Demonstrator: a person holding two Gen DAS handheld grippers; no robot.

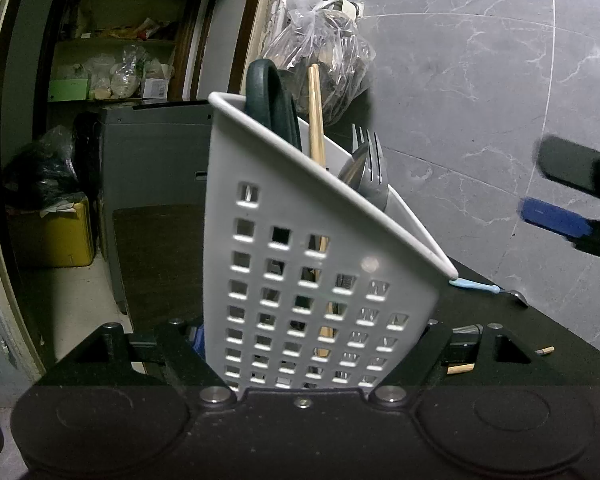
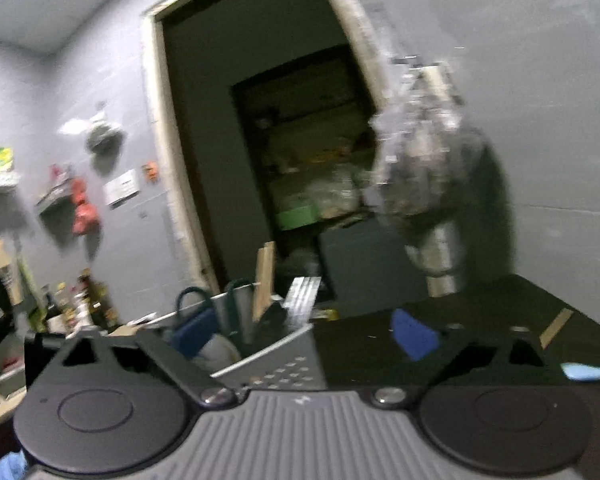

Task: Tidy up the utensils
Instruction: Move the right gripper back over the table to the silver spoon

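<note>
- The utensil holder [image 1: 320, 264], a white plastic caddy with square holes in its wall, stands tilted on the dark worktop [image 1: 500, 320] and fills the middle of the left wrist view.
- The left tongs [image 1: 320, 360] are clenched on the lower part of this holder; one black finger presses each side of it.
- Inside the holder, the left wrist view shows clearly a dark green handle [image 1: 272, 100], wooden chopsticks [image 1: 317, 120], and forks [image 1: 370, 168] with a spoon bowl just beside them.
- Only this view shows a small light blue utensil [image 1: 476, 286] lying on the worktop, touching the holder's corner, and short wooden pieces [image 1: 462, 368] near the right finger.
- At its right edge the right tongs [image 1: 560, 196] appear blurred, with a blue pad and a black finger, apart from the holder.
- The right wrist view is blurred. It shows the same holder [image 2: 276, 356] from the other side, at the lower centre, with chopsticks [image 2: 265, 280] and forks [image 2: 302, 296] standing up.
- The right tongs [image 2: 308, 336] are released: their blue pads [image 2: 414, 338] stand wide apart and nothing is pressed between them.
- Only the right wrist view shows bottles [image 2: 80, 304] at the left, and red things [image 2: 84, 208] hanging on the grey wall.
- Both views show a clear plastic bag [image 1: 324, 52] hanging on the wall and a doorway with shelves behind.
</note>
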